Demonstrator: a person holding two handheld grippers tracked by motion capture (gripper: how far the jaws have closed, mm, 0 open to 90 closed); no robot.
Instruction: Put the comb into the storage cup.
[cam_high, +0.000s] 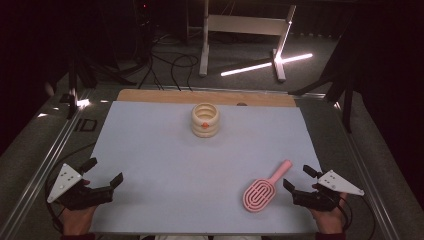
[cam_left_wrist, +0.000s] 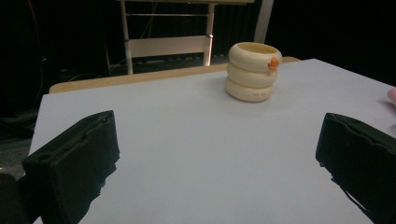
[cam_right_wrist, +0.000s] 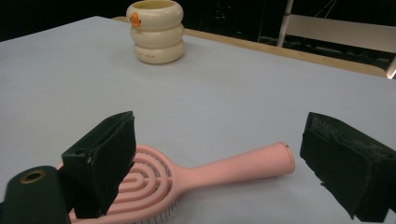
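Nearest us, our left gripper and right gripper rest with jaws wide, holding nothing. Just beside the right lies the brush, smooth pink plastic, oval head, bristles down; pinching its rounded handle could slip. Farther off stands the cup, three glossy cream rings.

My left gripper faces bare table all the way to the cream ringed cup standing near the far edge. Just ahead of my right gripper, between its spread jaws, the pink hairbrush lies flat.
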